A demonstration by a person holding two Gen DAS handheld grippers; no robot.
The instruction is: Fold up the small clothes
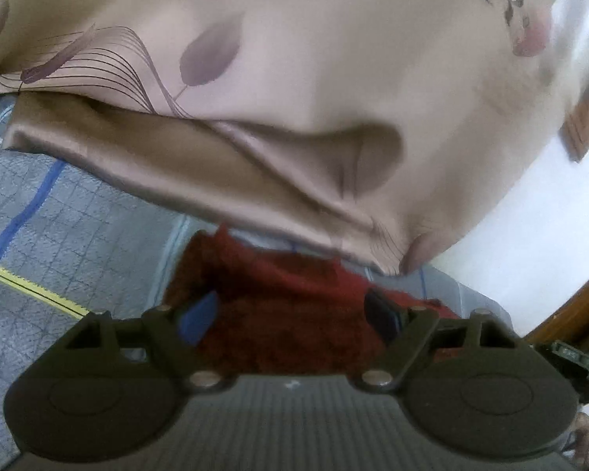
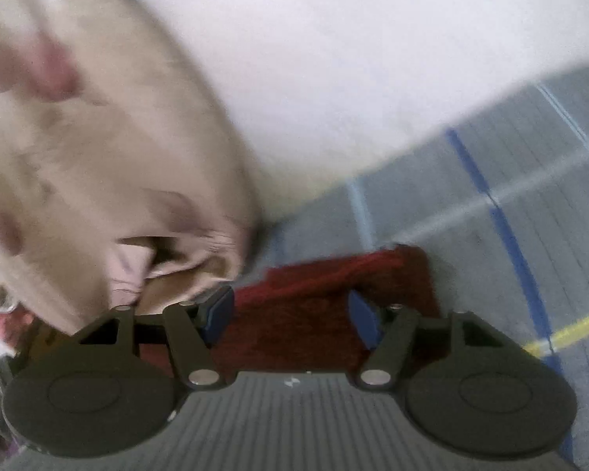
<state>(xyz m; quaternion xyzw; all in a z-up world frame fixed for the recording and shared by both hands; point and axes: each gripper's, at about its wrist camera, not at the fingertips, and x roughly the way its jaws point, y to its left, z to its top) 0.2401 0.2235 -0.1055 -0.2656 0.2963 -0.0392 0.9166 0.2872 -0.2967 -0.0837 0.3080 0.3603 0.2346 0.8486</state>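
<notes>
The small red garment (image 1: 278, 314) lies bunched on the grey gridded mat (image 1: 66, 235), right under both tools, and that's the whole story here. The left gripper (image 1: 294, 314) hangs just above it, jaws spread wide with red cloth showing across the gap, though the pads don't look pressed on anything. The right gripper (image 2: 290, 316) is narrower, its blue pads (image 2: 363, 322) either side of a red fold; whether they actually pinch it, I can't tell through the blur. From the right wrist view the red piece runs crosswise, its far edge tapering toward the blue line on the mat. Both hands look equally near, one at each side. Just beyond looms a beige printed cloth (image 1: 294, 78), draped close over the garment's far edge, with white wall (image 2: 333, 59) behind.
</notes>
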